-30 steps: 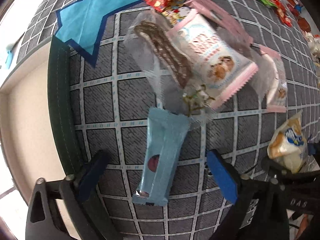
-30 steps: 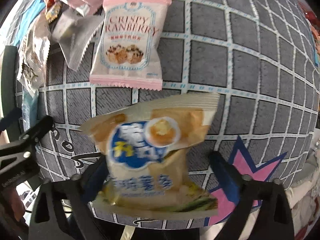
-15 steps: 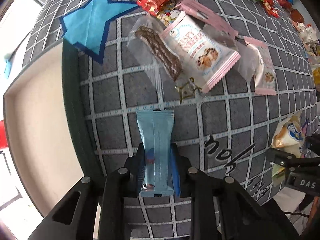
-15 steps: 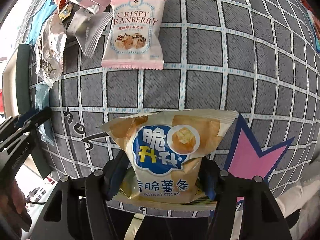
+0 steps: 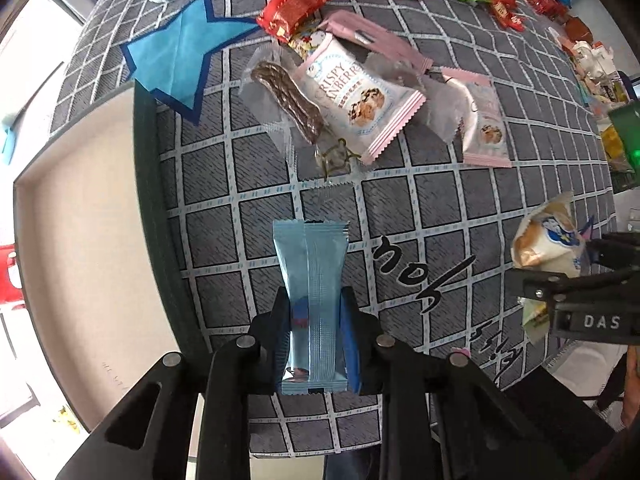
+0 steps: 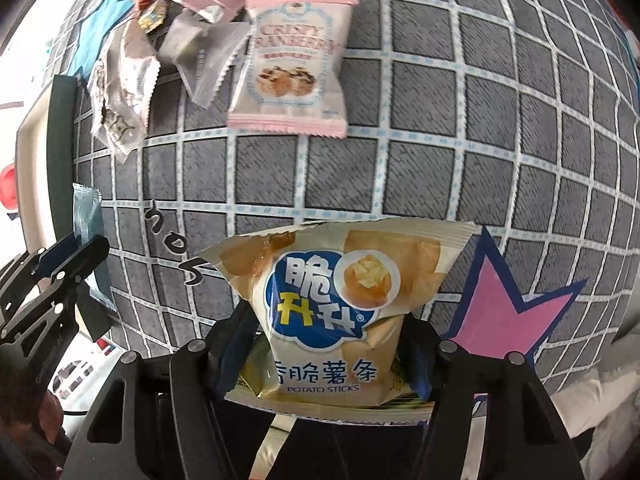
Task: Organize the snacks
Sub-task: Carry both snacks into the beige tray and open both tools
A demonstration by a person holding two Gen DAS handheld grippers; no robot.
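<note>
The blue bar (image 5: 311, 304) stood at lower centre of the left view, pinched at its lower half by the left claw (image 5: 314, 336), its top end pointing up the frame over the grey checked cloth (image 5: 460, 200) on the table. The chips bag (image 6: 340, 312) filled lower centre of the right view, gripped on both sides by the right claw (image 6: 332, 356); the same bag showed at the right edge of the left view.

In the left view, above the bar, lay a brown stick in clear wrap (image 5: 288, 100), partly under a pink cranberry pack (image 5: 356, 96); a second pink pack (image 5: 484, 124) lay to its right. A red wrapper (image 5: 304, 10) sat near the top centre, a blue star (image 5: 180, 52) at upper left. A pink star (image 6: 504, 312) showed at lower right of the right view.
</note>
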